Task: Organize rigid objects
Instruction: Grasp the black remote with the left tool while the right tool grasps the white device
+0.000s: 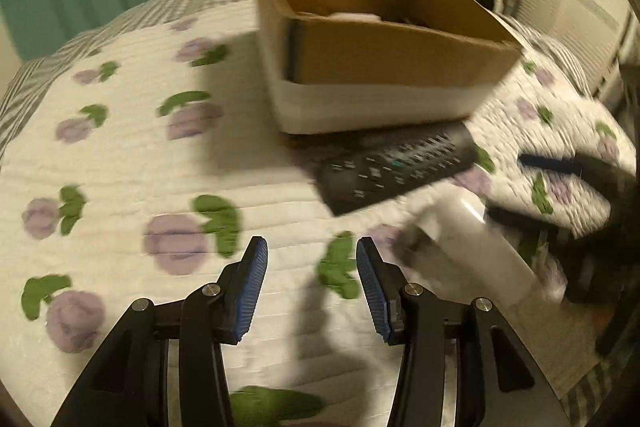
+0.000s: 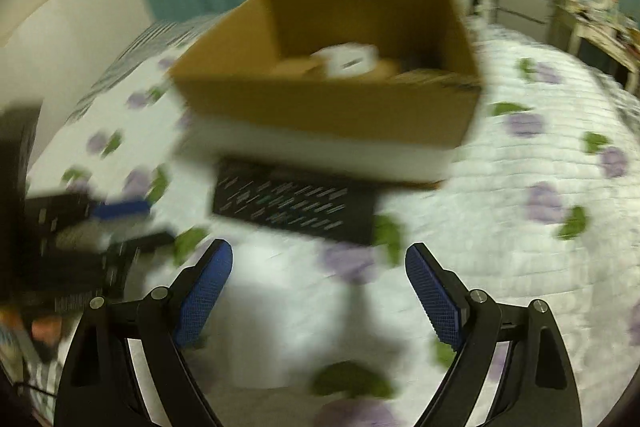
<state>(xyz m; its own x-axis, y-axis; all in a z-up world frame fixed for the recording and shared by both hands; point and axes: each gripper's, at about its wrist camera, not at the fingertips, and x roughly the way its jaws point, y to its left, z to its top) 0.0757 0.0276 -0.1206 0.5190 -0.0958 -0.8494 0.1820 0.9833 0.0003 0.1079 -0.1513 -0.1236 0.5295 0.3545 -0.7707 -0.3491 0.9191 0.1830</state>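
Beyond both jaws, on my flower-patterned bed quilt, sits an open cardboard box with a black remote control lying just in front of it. My left gripper is partly open and empty. My right gripper stands wide, holding nothing, above a blurred white object.

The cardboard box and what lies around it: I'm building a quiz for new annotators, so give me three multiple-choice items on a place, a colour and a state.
1. Where is the black remote control?
A. inside the box
B. on the quilt, in front of the cardboard box
C. between a gripper's pads

2. What colour are the left gripper pads?
A. red
B. blue
C. white

3. The right gripper is
A. open, empty
B. shut on the remote
C. holding the box

Answers: B, it lies before the box wall; B, blue ribbed pads; A, only quilt shows between them.
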